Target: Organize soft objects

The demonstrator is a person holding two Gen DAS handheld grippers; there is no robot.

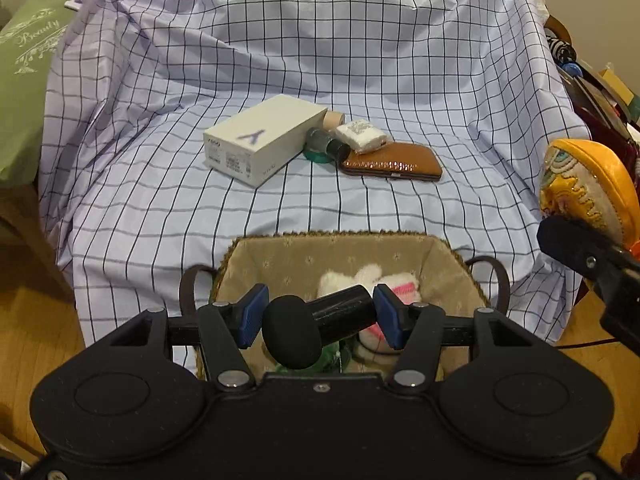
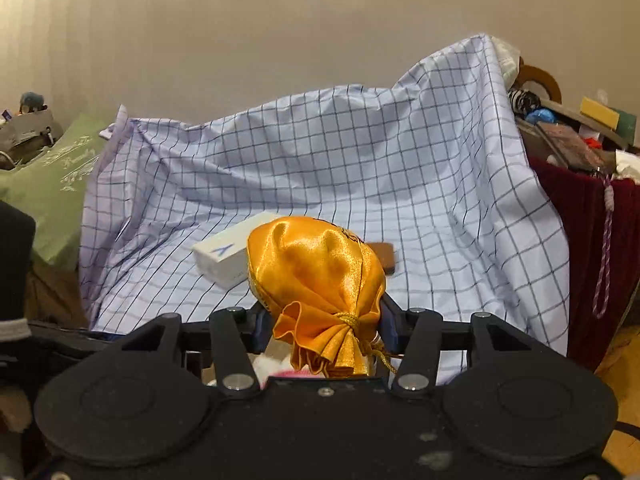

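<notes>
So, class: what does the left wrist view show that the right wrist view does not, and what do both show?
Only the left wrist view: the left gripper holding a black microphone over a lined basket, and a small white packet.

Only the right wrist view: the wall and a dark red cloth.

Both: the checked cloth, white box, brown wallet and orange pouch.
</notes>
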